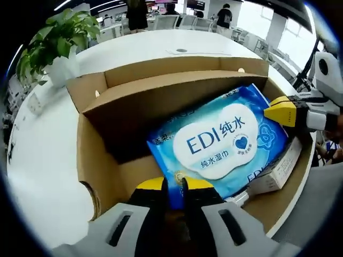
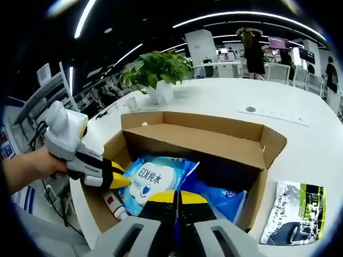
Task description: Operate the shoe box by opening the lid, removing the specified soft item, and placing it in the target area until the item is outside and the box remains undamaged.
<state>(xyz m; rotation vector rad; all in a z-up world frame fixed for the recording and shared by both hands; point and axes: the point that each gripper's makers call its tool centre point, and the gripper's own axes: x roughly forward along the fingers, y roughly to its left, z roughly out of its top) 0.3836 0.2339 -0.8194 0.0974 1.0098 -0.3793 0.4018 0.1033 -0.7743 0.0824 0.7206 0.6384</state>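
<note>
R gripper view alone shows a silver pouch (image 2: 295,211) on the table (image 2: 316,144) beside open box (image 2: 214,142). Both grippers, left (image 1: 173,184) and right (image 2: 175,196), clamp wipes pack (image 1: 225,142) edges, pack inside box.

A big white desk (image 2: 300,144) sits under everything. A green plant (image 2: 156,68) in a white pot stands on it, near the far edge. A flat silver and green packet (image 2: 296,213) lies on the desk by itself. Far back there are chairs (image 1: 166,21) and people (image 2: 253,48) standing. Long lights (image 2: 241,15) shine on the ceiling.
</note>
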